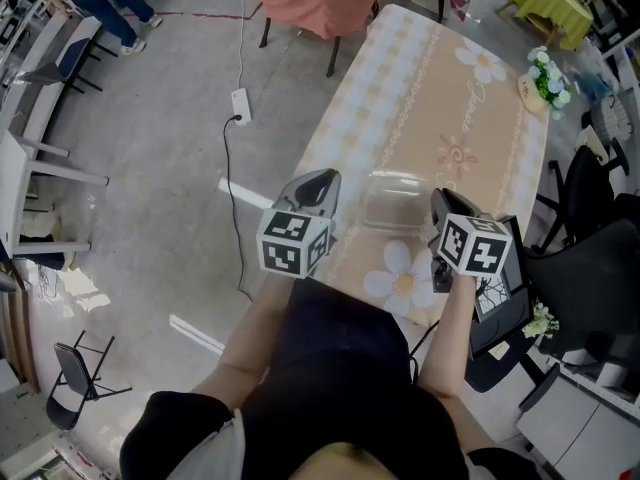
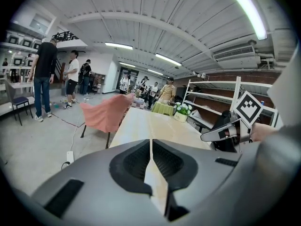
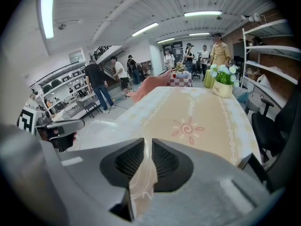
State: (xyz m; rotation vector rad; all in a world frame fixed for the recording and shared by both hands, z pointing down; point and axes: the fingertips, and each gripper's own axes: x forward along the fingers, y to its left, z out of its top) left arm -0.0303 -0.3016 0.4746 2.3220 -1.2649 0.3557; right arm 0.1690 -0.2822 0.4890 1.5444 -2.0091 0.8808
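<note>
Firmly, right fingers (image 3: 167, 161) pinching edge of clear plastic (image 3: 142, 180), left fingers (image 2: 136, 161) closed, table (image 1: 440, 98) ahead

The left gripper (image 1: 322, 180) and the right gripper (image 1: 440, 200) are held out in front of the body, side by side and a little apart. Both are pointed forward and away from the body. The left arm (image 1: 250, 343) and the right arm (image 1: 450, 343) are bare and stretched forward. The left gripper's jaws are pressed together, and only a thin line is seen between them. The right gripper's jaws are closed too, and a bit of clear plastic (image 3: 141, 182) is pinched between them.
</note>
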